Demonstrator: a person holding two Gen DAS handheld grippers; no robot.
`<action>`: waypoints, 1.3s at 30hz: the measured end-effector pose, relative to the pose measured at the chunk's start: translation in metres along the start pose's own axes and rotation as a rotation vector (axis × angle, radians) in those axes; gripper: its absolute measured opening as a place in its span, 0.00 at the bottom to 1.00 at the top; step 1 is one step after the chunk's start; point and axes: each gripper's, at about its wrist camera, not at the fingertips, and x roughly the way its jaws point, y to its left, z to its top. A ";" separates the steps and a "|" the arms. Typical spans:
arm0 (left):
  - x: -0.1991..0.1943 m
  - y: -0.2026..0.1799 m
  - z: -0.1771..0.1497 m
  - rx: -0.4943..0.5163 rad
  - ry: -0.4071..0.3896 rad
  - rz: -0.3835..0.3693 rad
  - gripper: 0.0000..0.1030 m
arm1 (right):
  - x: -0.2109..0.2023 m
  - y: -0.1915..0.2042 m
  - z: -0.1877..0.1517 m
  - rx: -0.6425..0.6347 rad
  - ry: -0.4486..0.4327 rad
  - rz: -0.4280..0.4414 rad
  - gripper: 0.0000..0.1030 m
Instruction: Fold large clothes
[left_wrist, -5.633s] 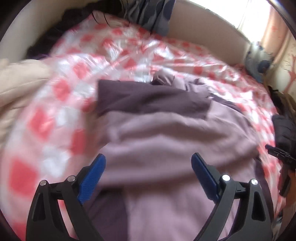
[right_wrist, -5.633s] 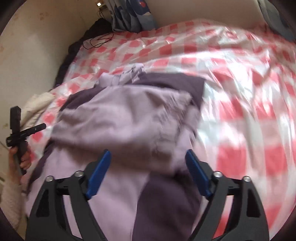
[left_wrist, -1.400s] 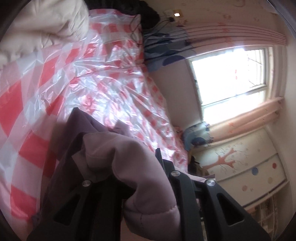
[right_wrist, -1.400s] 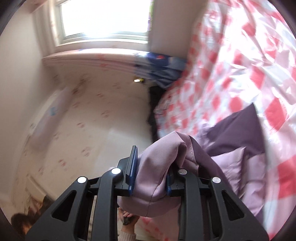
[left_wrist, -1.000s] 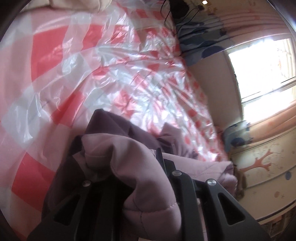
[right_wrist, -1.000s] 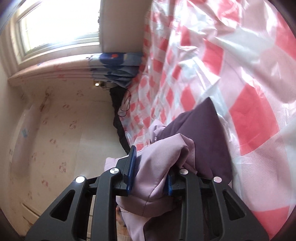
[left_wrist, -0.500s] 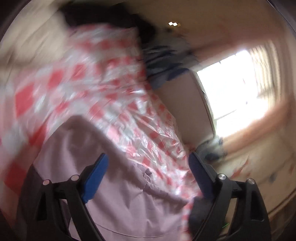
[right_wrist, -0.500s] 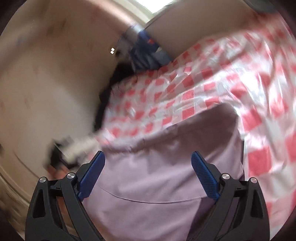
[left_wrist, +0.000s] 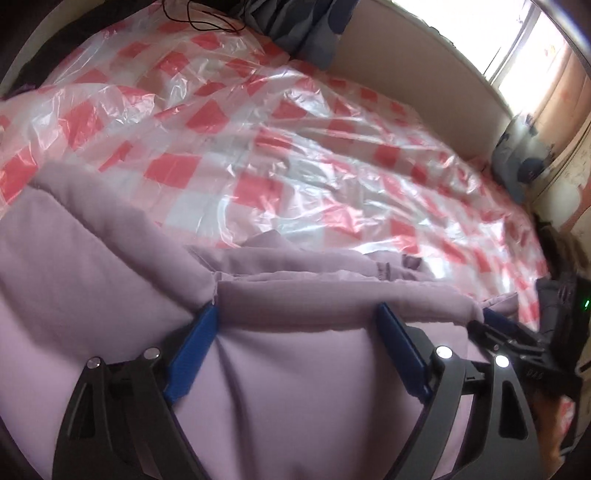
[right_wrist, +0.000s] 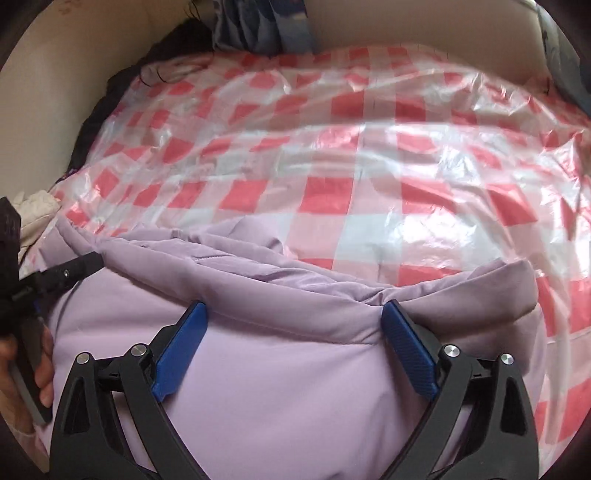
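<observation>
I hold my left claw (left_wrist: 295, 332) low over the lilac padded jacket (left_wrist: 295, 387), its blue fingers (left_wrist: 192, 350) spread wide with nothing between them, their tips at the jacket's far folded edge. My right claw (right_wrist: 293, 328) sits the same way beside it, blue pads (right_wrist: 406, 350) well apart, empty, reaching over the same puffy fabric. The jacket (right_wrist: 295, 369) lies folded on the bed, on the red and white checked cover under clear plastic sheet (left_wrist: 295, 147), at the near side of it; its long axis runs across my view from left to right, with the thick rolled edge facing away from me toward the far wall. In the right wrist view my left hand (right_wrist: 22, 373) shows at the left rim, wrapped around the black handle of its tool. In the left wrist view the right tool's black body (left_wrist: 554, 332) with a small green light sits at the right rim. The near part of the jacket is cut off below both views and hidden under my claws, so I cannot tell where the sleeves or collar lie. A cream garment (right_wrist: 35, 210) peeks out at the left, mostly hidden.
</observation>
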 end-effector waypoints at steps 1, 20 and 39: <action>0.000 -0.004 0.001 0.019 0.009 0.025 0.82 | 0.004 -0.001 0.002 0.001 0.025 -0.005 0.89; -0.019 0.046 0.011 -0.034 0.005 0.155 0.83 | 0.012 -0.033 0.009 0.096 0.034 -0.061 0.89; -0.096 0.038 -0.041 -0.026 -0.092 0.088 0.83 | -0.051 0.047 -0.014 -0.089 -0.035 0.072 0.93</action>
